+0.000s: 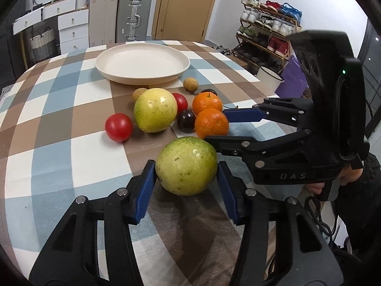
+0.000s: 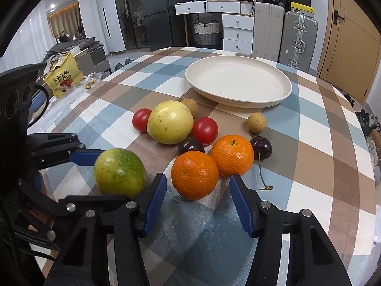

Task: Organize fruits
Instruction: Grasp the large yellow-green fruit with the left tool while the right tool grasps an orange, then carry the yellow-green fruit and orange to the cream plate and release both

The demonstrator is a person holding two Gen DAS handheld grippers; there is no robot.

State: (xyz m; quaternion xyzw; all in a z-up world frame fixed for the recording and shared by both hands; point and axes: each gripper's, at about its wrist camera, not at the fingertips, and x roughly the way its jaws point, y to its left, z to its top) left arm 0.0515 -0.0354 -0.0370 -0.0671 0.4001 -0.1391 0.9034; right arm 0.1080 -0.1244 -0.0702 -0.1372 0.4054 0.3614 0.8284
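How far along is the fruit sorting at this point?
Done: nothing; the plate holds no fruit. In hand: the left gripper brackets the green fruit, its pads at the sides, firm grip unclear. The right gripper straddles the near orange with gaps showing, not yet gripped. Left: the yellow fruit, far orange, two tomatoes, two cherries and two longans all sit on the cloth.

Home, lived-in entry/dining area. Shoe rack [image 1: 266, 31] packed with sneakers by a wooden door [image 1: 185, 7], suitcases [image 2: 297, 35] against the wall, white drawers [image 2: 238, 32], woven basket [image 2: 206, 33], curtains and sofa clutter behind. Checked cloth on the counter [image 2: 309, 157], snack bag [image 2: 62, 76].
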